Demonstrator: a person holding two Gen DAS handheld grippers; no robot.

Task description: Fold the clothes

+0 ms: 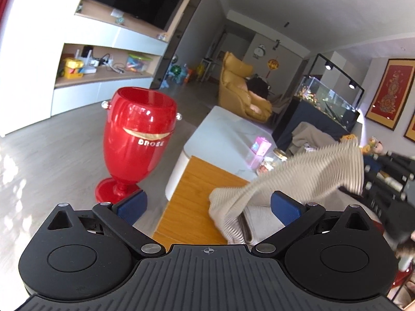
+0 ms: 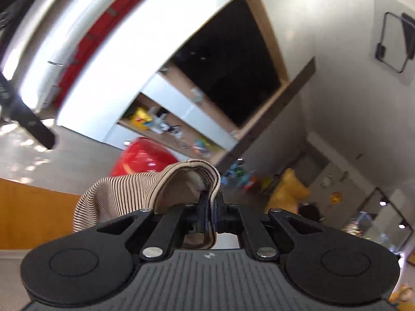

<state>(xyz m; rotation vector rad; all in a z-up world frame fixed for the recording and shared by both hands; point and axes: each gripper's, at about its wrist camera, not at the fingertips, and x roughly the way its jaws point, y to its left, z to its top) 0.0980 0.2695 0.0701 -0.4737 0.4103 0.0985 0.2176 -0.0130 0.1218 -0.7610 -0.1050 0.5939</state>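
Right tool (image 2: 210, 208) pinches the striped garment (image 2: 135, 194) (lifted off the table (image 1: 192, 189)), while left tool (image 1: 207, 204) gapes wide, empty.

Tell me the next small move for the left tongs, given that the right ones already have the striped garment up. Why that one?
Probably ease the left tongs forward and right onto the low end of the striped garment, then close. They stand open and empty, while the right tongs are shut on one edge and hold it up, so the rest sags onto the wooden table. A second grip would spread it.
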